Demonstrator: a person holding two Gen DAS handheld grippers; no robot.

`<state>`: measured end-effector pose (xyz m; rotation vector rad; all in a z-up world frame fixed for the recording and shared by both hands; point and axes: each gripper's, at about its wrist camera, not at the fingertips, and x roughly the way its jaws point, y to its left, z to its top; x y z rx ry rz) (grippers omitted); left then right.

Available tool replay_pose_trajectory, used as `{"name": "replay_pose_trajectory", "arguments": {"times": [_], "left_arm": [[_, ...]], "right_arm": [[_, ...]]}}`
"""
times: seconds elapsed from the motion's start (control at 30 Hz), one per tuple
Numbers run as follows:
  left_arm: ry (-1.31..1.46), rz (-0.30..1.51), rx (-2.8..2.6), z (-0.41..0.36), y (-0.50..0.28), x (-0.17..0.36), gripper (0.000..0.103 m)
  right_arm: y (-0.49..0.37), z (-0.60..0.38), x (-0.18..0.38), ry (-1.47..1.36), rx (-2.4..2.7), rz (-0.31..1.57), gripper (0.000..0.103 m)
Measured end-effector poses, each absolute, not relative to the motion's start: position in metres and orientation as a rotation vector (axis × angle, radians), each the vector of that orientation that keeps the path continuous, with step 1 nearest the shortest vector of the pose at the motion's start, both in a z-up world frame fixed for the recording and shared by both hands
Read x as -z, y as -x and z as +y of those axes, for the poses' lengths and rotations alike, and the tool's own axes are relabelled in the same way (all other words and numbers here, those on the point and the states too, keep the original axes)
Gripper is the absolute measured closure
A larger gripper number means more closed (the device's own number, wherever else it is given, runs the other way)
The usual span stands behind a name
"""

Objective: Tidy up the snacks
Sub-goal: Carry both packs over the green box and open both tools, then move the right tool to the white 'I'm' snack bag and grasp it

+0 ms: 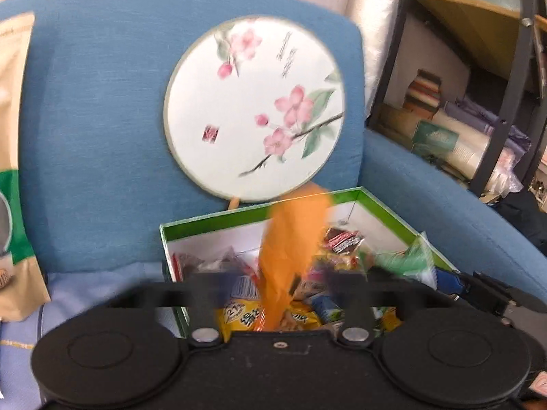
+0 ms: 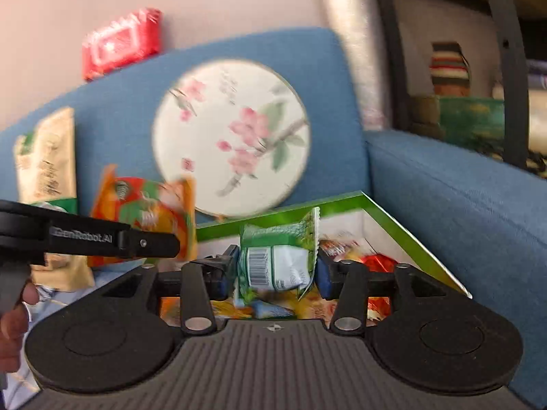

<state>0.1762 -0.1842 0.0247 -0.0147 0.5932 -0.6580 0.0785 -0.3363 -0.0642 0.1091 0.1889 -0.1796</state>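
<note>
A green box [image 1: 212,220] with a white inside sits on the blue chair seat, holding several snack packets. My left gripper [image 1: 275,283] hovers over its near edge, open. An orange packet [image 1: 294,239], badly blurred, hangs loose in the gap, touching neither finger. The right wrist view shows the same orange packet [image 2: 143,212] just past the left gripper's tip [image 2: 171,244]. My right gripper [image 2: 277,270] is over the box [image 2: 403,225], its jaws wide. A crumpled green and white packet [image 2: 278,256] with a barcode stands between the blue pads [image 2: 324,273], which do not squeeze it.
A round fan [image 1: 254,106] painted with pink blossoms leans on the chair's blue backrest [image 1: 102,119]. A tall tan and green bag [image 1: 13,171] stands at the left. A red pack [image 2: 121,42] lies atop the backrest. A cluttered shelf [image 1: 478,102] stands right of the armrest. A hand [image 2: 13,324] holds the left gripper.
</note>
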Motion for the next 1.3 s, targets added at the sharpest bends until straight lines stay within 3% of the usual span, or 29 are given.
{"name": "replay_pose_trajectory", "arguments": {"times": [0.87,1.3], "left_arm": [[0.172,0.656,0.289,0.007,-0.149,-0.025,0.000],[0.185,0.633,0.075,0.090,-0.102,0.032,0.000]], "right_arm": [[-0.060,-0.276,0.075,0.089,0.059,0.107,0.000],[-0.033,-0.220,0.079,0.187,-0.131,0.030,0.000]]}}
